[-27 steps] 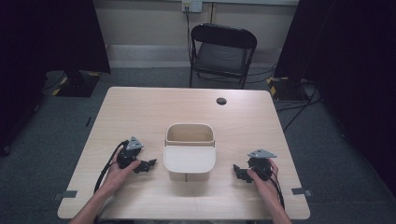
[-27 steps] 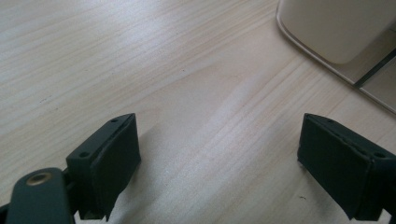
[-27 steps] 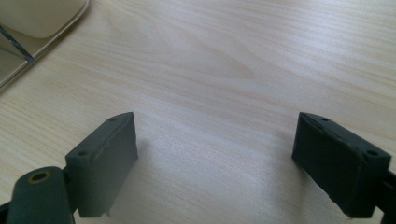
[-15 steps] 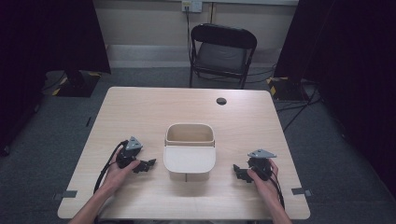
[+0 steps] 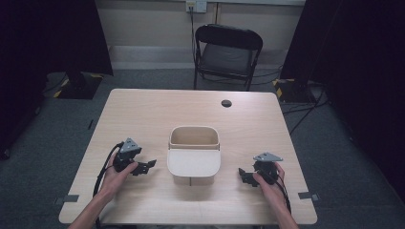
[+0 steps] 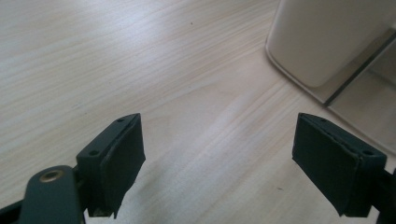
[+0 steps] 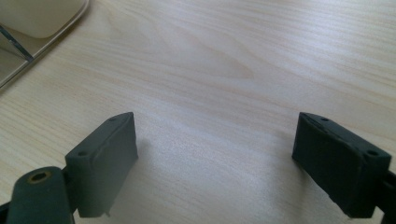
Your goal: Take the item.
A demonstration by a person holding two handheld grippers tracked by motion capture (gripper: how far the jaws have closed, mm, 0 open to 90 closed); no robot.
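Bare table (image 5: 143,114) left, right and beyond; sole obstacle: beige bin (image 5: 194,155) at centre, between left gripper (image 5: 145,166) and right gripper (image 5: 244,174).

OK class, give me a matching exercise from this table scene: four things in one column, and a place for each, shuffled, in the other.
Things:
1. bin
2. left gripper
3. chair
4. dark round spot

Places:
A. on the floor beyond the table's far edge
B. on the tabletop, near the far edge
C. at the middle of the table, toward the near side
D. just left of the bin, jaws open and empty

Pairs: 1-C, 2-D, 3-A, 4-B
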